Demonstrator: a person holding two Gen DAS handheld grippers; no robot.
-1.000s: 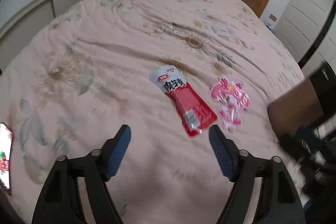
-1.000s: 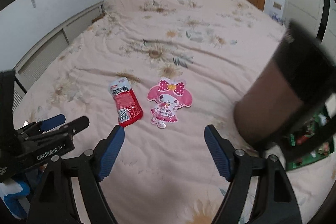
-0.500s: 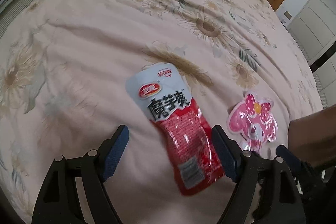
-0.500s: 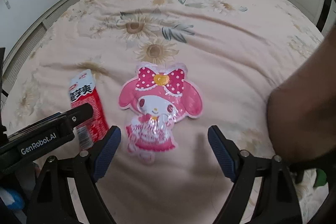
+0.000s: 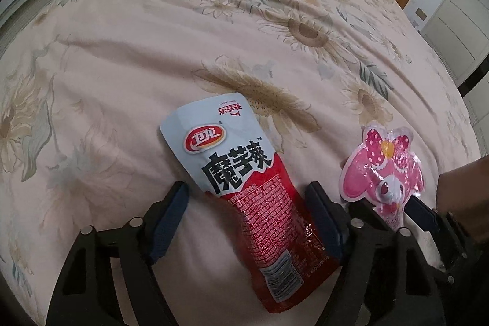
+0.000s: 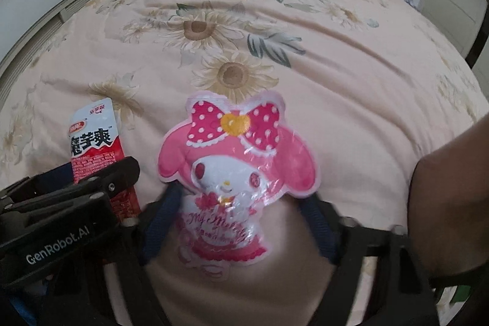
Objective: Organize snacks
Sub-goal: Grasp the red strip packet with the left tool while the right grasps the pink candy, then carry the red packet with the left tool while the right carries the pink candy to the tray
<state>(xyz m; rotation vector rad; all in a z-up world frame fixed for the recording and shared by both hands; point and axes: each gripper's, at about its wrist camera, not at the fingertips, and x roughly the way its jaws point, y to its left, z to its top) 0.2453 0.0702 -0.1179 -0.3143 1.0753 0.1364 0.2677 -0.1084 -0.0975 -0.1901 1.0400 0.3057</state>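
A: Where do the snacks lie now?

B: The red-and-white snack pouch (image 5: 253,191) lies flat on the bed (image 5: 122,57), and the pink character-shaped packet (image 6: 235,173) lies just beside it on the flowered cover. Neither has left the bedding.

A: What has changed in the last second?

B: Both tools have come down and in. A second ago the two packets were small and well ahead of the fingers; now each fills its own wrist view. The left gripper (image 5: 249,216) has its fingers on either side of the pouch's lower half, and the right gripper (image 6: 241,225) straddles the lower part of the pink packet.

A: Are they holding anything?

B: Not yet, as far as I can see. The left fingers have just been closing a little with the pouch between them, but bedding shows between the left pad and the pouch; the right pad sits at its edge. The right fingers stand wide beside the packet and look slightly blurred.

A: So what does that mean for the job?

B: I'd judge this as a two-handed pickup about to happen. Flat packets on soft bedding may slip under the pads.
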